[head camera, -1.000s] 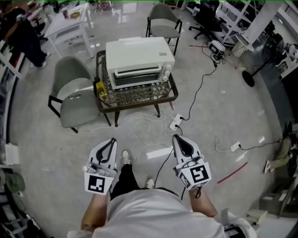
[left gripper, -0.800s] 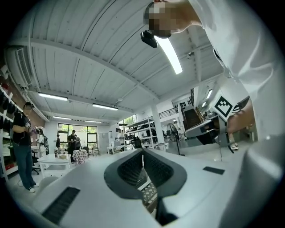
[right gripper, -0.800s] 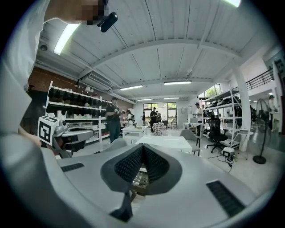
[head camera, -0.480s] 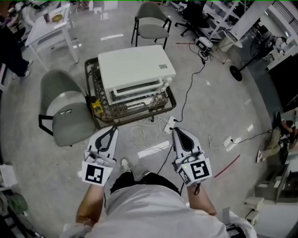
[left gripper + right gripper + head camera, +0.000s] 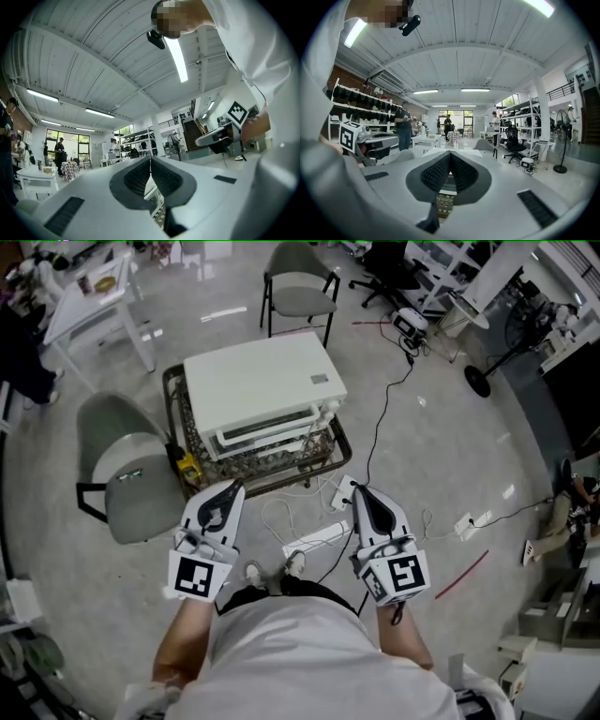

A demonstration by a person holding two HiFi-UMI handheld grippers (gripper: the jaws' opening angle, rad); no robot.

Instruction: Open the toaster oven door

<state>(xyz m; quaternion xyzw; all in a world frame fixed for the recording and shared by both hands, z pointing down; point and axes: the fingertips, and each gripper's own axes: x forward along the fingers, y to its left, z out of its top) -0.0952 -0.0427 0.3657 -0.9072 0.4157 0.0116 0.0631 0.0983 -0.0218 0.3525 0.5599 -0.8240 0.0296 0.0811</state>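
Note:
A white toaster oven [image 5: 258, 390] stands on a low dark table [image 5: 341, 441], its glass door closed and facing me. In the head view my left gripper [image 5: 238, 486] is held just short of the table's near edge, its jaws shut with nothing between them. The right gripper [image 5: 357, 491] hovers to the right of it over the floor cables, jaws also shut and empty. In the left gripper view the left gripper [image 5: 150, 160] points level, with the oven's edge [image 5: 151, 185] glimpsed through the gap. The right gripper view shows the right gripper [image 5: 449, 153] aimed at the oven front [image 5: 448, 183].
A grey chair [image 5: 127, 470] stands left of the table, another chair [image 5: 298, 287] behind it. White cables and a power strip [image 5: 316, 536] lie on the floor by my feet [image 5: 272, 570]. A yellow object [image 5: 188, 468] sits on the table's left corner. A white table [image 5: 94, 296] is far left.
I have stepped closer to the oven; both grippers moved forward and a little up, now near the table's front edge. Jaws stayed shut.

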